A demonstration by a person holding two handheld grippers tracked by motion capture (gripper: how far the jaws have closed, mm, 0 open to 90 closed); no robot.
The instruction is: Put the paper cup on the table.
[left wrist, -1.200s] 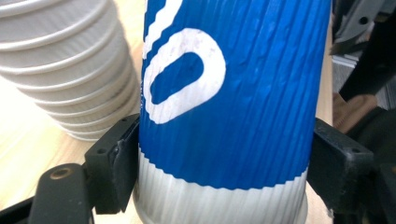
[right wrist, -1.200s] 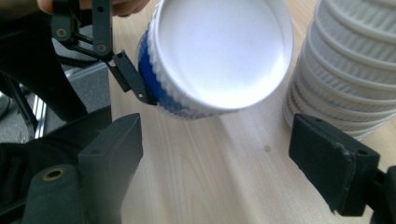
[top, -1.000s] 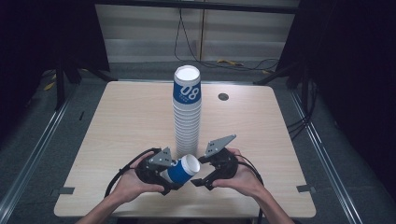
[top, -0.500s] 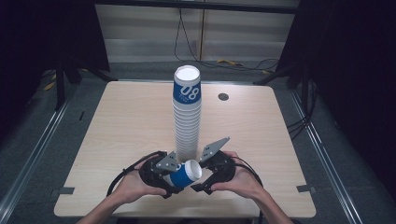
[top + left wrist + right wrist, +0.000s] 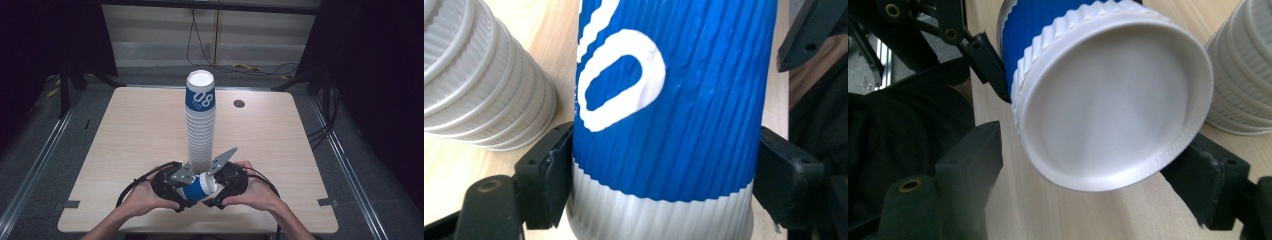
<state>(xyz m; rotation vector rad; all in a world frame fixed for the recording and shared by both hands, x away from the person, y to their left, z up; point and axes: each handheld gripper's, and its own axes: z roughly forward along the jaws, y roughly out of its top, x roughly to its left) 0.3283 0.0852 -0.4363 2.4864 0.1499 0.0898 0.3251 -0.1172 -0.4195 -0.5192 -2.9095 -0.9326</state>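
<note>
Pale wood tabletop (image 5: 125,150) lies under both my hands, near its front edge. My left gripper (image 5: 176,186) is clamped on a blue and white paper cup (image 5: 198,188) lying on its side; in the left gripper view both black jaws press the ribbed blue wall of the cup (image 5: 674,100). My right gripper (image 5: 224,186) faces the cup's white base (image 5: 1113,100); its jaws have just been closing, with that end between them, one jaw at the rim and the other standing a little off it. Just behind the held cup, close to both grippers, rises a tall stack of cups (image 5: 201,120), its top one blue with white numerals. Bare table spreads wide to either side of the stack and behind it. A small dark round cap (image 5: 239,103) sits near the far edge, well apart.
</note>
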